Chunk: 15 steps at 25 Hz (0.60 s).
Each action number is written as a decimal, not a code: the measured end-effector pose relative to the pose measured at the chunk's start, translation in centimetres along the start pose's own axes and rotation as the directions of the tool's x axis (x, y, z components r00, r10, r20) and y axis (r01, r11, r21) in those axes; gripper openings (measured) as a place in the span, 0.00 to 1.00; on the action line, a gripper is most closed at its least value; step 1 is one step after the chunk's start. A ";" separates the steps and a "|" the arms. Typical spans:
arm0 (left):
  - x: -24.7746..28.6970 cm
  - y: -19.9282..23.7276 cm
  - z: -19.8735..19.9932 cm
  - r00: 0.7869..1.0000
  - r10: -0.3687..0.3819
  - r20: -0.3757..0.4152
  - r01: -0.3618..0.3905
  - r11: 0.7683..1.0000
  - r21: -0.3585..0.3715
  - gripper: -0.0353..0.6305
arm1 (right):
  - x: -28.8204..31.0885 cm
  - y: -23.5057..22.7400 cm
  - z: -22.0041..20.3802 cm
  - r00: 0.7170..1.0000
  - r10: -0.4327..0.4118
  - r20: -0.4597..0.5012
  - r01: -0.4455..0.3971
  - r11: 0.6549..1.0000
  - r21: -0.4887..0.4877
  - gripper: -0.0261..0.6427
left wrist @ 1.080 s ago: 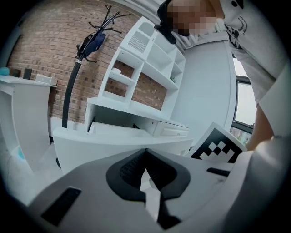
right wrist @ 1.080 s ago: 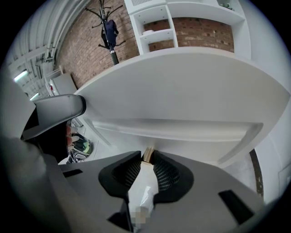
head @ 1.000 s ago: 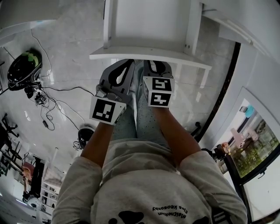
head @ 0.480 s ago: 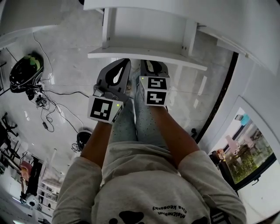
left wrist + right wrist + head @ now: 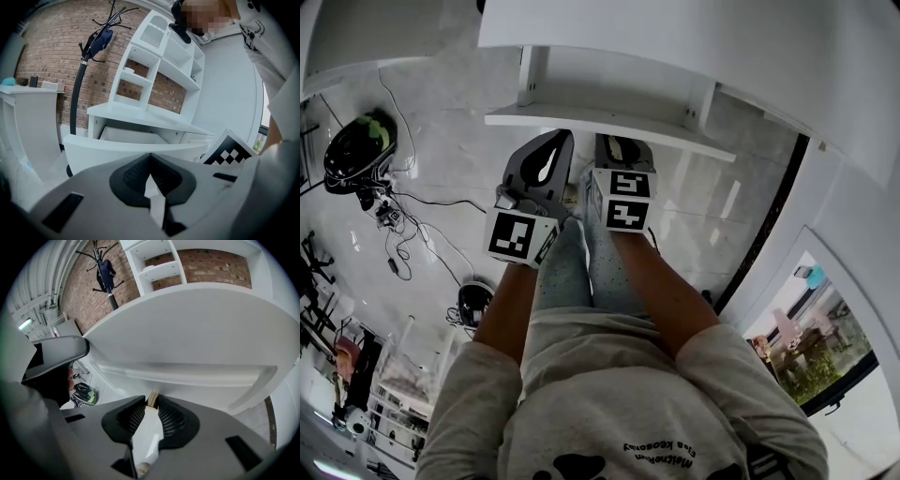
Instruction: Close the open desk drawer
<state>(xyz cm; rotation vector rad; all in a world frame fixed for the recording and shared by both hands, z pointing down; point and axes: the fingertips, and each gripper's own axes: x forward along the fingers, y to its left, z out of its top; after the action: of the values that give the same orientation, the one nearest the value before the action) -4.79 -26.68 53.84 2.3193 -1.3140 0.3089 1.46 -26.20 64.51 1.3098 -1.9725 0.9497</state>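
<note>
The white desk [image 5: 675,37] fills the top of the head view, with its drawer front [image 5: 609,123] standing out from it. Both grippers are side by side at that front. My left gripper [image 5: 551,150] is shut and empty, its tips just short of the drawer front's [image 5: 117,151] top rim; contact is unclear. Behind the rim the drawer's inside [image 5: 131,136] lies open. My right gripper [image 5: 623,150] is shut on a small brass knob [image 5: 152,399] below the drawer front [image 5: 187,338].
A black and green helmet [image 5: 354,150] and loose cables [image 5: 403,220] lie on the floor at left. A shelf unit [image 5: 159,61] stands on the desk, a coat stand [image 5: 91,44] beside it. The person's legs [image 5: 581,272] are below the grippers.
Both grippers have moved toward the desk together with the drawer front, and the drawer stands out less from the desk than before. Neither gripper's jaws have changed.
</note>
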 end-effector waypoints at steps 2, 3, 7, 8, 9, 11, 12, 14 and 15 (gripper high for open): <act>0.5 0.3 0.3 1.000 0.010 0.008 -0.010 1.000 -0.008 0.08 | 0.3 -0.1 0.5 1.000 0.005 0.003 -0.005 1.000 0.000 0.19; 0.7 0.5 0.4 1.000 0.013 0.010 -0.013 1.000 -0.012 0.08 | 0.5 -0.2 0.8 1.000 0.006 0.002 -0.006 1.000 -0.001 0.19; 1.3 0.8 1.0 1.000 0.012 0.014 -0.012 1.000 -0.011 0.08 | 0.8 -0.4 1.6 1.000 0.002 0.000 -0.002 1.000 0.000 0.19; 1.5 0.9 1.1 1.000 0.007 0.015 -0.007 1.000 -0.007 0.08 | 0.9 -0.5 1.9 1.000 -0.001 0.003 0.001 1.000 0.002 0.19; 1.7 1.0 1.2 1.000 -0.001 0.014 0.001 1.000 -0.004 0.08 | 1.0 -0.5 2.0 1.000 -0.006 0.005 0.006 1.000 0.005 0.19; 1.9 1.1 1.4 1.000 -0.016 0.005 0.016 1.000 0.003 0.08 | 1.2 -0.6 2.2 1.000 -0.020 0.005 0.020 1.000 0.014 0.19; 2.0 1.3 1.5 1.000 -0.024 -0.001 0.024 1.000 0.004 0.08 | 1.3 -0.6 2.4 1.000 -0.027 0.005 0.027 0.999 0.018 0.19; 2.1 1.6 1.8 0.999 -0.037 -0.011 0.037 0.999 -0.001 0.08 | 1.5 -0.5 2.7 0.999 -0.039 0.001 0.039 0.999 0.026 0.19; 2.1 1.8 2.0 0.999 -0.046 -0.015 0.046 0.999 -0.001 0.08 | 1.6 -0.4 2.8 0.999 -0.044 -0.002 0.044 0.999 0.030 0.19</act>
<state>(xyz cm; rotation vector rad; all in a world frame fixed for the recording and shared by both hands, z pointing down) -5.29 -30.06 53.51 2.3389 -1.2508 0.3109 1.03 -29.44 64.22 1.3632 -1.9268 0.9627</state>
